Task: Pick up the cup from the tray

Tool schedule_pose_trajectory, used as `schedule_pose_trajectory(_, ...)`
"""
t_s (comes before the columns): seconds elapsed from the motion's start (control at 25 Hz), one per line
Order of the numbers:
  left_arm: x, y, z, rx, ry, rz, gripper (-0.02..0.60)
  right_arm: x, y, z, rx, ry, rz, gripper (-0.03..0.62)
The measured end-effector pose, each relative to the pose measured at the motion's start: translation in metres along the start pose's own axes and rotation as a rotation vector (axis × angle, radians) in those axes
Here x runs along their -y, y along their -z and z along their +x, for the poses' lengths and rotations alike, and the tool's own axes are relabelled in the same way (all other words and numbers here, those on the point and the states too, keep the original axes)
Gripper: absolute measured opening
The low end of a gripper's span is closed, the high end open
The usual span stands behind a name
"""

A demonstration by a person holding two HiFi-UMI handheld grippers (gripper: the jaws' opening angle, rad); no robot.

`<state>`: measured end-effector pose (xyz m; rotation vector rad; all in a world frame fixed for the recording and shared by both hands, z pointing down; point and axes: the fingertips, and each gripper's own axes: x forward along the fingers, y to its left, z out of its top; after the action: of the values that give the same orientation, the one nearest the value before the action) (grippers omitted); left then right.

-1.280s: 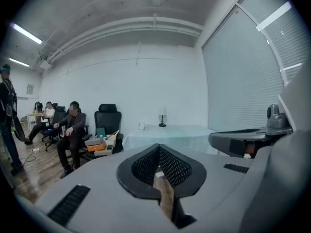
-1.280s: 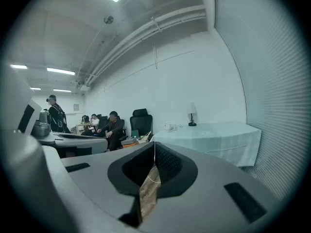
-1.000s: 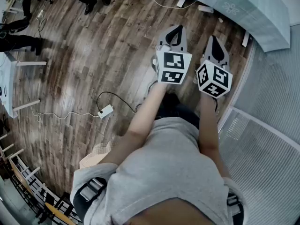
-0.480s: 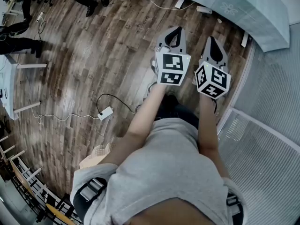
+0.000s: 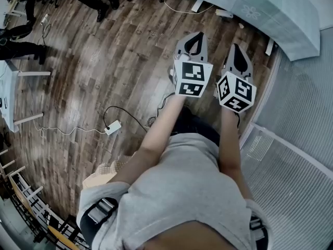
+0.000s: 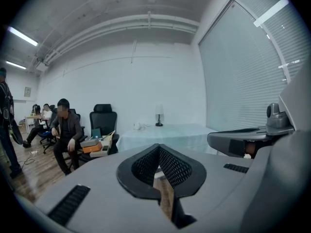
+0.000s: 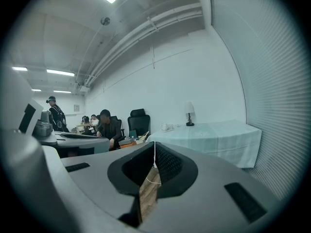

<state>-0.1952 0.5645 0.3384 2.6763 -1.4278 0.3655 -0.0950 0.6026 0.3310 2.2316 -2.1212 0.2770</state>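
Head view: left gripper (image 5: 193,39) and right gripper (image 5: 238,53) are held side by side, about level, ahead of the person (image 5: 187,191) and aimed at the table (image 5: 270,14), which I judge to be a carrying pose for the approach. Both have their jaws pressed together with nothing between them. No cup or tray can be made out; the small white things by the lamp (image 7: 189,108) on the table are too small to name

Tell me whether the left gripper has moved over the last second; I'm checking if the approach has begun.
Yes, slightly: in the head view, the left gripper has drifted rightward relative to the white table leg ahead.
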Motion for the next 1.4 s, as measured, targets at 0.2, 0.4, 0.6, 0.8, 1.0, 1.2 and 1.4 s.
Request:
schedule_pose_trajectory(0.2,0.008,0.002,0.01,-0.006,0.006,-0.004,0.003,0.012,0.005,0.005,-0.014,0.005,0.0,0.009)
schedule_pose_trajectory(0.4,0.01,0.001,0.034,-0.021,0.024,-0.009,0.003,0.021,0.006,0.021,-0.013,0.013,0.02,0.009)
schedule_pose_trajectory(0.6,-0.002,-0.008,0.068,-0.012,0.038,0.004,0.003,0.022,0.0,0.057,-0.013,0.018,0.026,0.009)
schedule_pose_trajectory(0.8,-0.03,-0.028,0.109,0.002,0.035,0.012,0.003,0.024,-0.016,0.104,-0.001,0.023,0.029,0.009)
schedule_pose_trajectory(1.0,-0.061,-0.047,0.147,0.008,0.038,0.014,0.003,0.02,-0.037,0.153,0.014,0.036,0.028,0.009)
schedule_pose_trajectory(1.2,-0.087,-0.065,0.192,0.013,0.056,0.021,0.003,0.021,-0.054,0.204,0.027,0.056,0.032,0.009)
schedule_pose_trajectory(1.4,-0.105,-0.074,0.231,0.015,0.075,0.034,0.003,0.027,-0.057,0.247,0.022,0.078,0.037,0.009)
